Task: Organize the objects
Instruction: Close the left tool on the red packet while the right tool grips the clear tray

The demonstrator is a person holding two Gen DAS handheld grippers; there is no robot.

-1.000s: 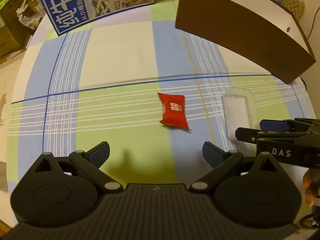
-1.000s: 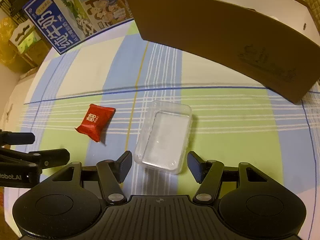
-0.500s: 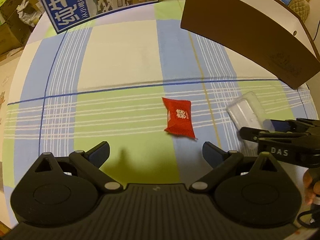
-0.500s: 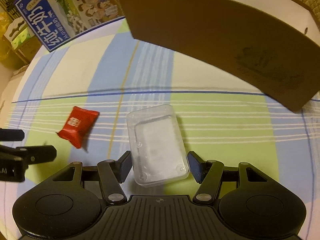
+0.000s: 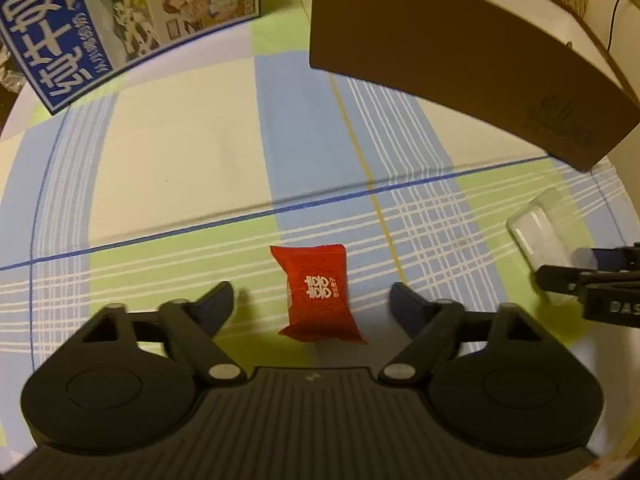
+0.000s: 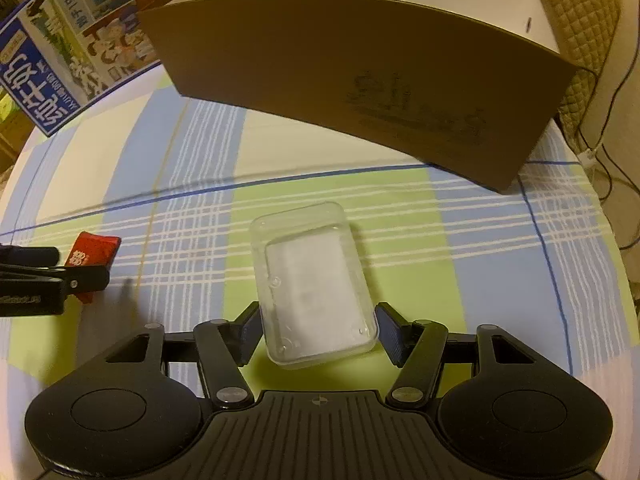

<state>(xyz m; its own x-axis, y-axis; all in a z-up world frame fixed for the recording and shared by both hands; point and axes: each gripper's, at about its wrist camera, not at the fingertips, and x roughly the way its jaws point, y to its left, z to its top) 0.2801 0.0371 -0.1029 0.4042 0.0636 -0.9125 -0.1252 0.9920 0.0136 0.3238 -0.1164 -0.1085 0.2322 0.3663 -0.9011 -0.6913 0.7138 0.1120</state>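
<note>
A red packet (image 5: pixel 320 292) with white characters lies on the checked tablecloth (image 5: pixel 180 152). My left gripper (image 5: pixel 312 300) is open, and the packet sits between its two fingers without touching either. A clear plastic tray (image 6: pixel 312 280) lies lengthwise in front of the right wrist camera. My right gripper (image 6: pixel 320 330) is open, its pads close beside the tray's near end. In the left wrist view the tray (image 5: pixel 540 228) shows at the right edge, with the right gripper's fingers (image 5: pixel 592 280) in front of it. The red packet (image 6: pixel 94 250) is partly hidden behind the left gripper's finger (image 6: pixel 52 276).
A long brown cardboard box (image 5: pixel 460 68) stands across the back right, also large in the right wrist view (image 6: pixel 360 92). A blue printed carton (image 5: pixel 100 20) stands at the back left. Cables (image 6: pixel 616 160) hang past the table's right edge.
My left gripper has moved forward until the red packet lies between its fingers. My right gripper has closed in on the tray, which has turned lengthwise between its pads.
</note>
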